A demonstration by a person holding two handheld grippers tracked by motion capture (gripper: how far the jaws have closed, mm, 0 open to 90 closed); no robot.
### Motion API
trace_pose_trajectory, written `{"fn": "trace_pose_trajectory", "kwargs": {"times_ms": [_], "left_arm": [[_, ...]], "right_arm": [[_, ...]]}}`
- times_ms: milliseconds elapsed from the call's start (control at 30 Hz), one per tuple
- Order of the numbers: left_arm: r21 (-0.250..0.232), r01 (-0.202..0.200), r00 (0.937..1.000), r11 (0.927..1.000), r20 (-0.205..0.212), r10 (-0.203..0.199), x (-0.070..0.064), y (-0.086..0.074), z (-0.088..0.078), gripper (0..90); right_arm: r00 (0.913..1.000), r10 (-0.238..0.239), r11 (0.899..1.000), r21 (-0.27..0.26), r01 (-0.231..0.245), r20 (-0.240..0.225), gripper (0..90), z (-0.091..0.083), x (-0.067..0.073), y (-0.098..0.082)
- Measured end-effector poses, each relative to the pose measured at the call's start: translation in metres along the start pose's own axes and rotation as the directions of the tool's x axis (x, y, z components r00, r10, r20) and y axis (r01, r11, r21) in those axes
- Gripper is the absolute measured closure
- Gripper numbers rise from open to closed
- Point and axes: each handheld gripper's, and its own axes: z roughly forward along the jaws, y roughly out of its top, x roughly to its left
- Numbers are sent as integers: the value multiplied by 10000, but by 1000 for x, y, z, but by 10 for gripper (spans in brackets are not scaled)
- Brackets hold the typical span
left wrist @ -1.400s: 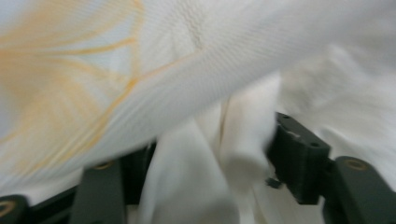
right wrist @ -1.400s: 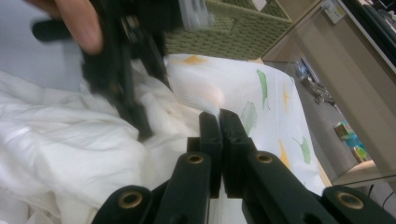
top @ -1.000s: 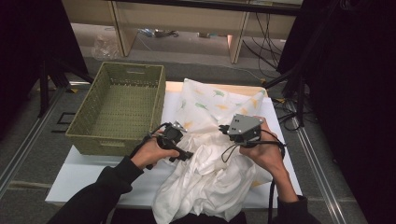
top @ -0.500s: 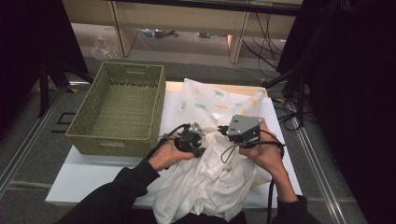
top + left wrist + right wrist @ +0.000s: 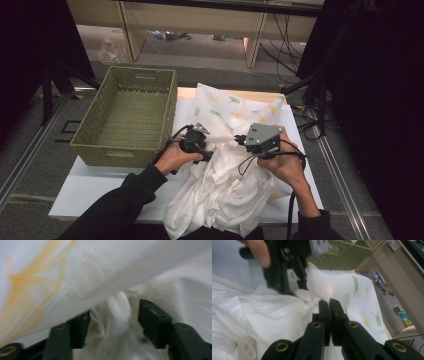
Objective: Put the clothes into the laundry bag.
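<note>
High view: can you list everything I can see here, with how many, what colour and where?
cloth: one, white with green and yellow leaf prints, crumpled over the table's middle
basket: one, olive green, woven, on the table's left part
table: one, white top
shelving: pale wood, behind the table
cables: several, black, on the floor at the back right
left gripper: one, black, jaws apart after just opening, cloth between them
right gripper: one, black with a grey plate, shut on a cloth fold

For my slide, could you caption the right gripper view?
Right gripper shut on white cloth beside left gripper.
</note>
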Motion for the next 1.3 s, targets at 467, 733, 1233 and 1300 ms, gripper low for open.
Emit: {"fn": "trace_pose_trajectory", "kwargs": {"times_ms": [467,733,1233,1300], "left_arm": [[488,256,9923,9985,1194,-313,-33,-32,6,163],[97,378,9915,9992,1244,-387,-34,-17,36,736],[-677,2295,9732,9709,322,-2278,11,1,40,584],[-717,2377,9712,9687,337,-2358,12,-3,35,521]], "right_arm": [[10000,33,9999,104,-33,-21,900,3,1,0],[10000,-23,9999,127,23,-52,900,3,2,2],[9998,-218,9997,-84,218,-25,900,-7,4,9],[9998,-160,9999,11,160,-96,900,-3,4,5]]}}
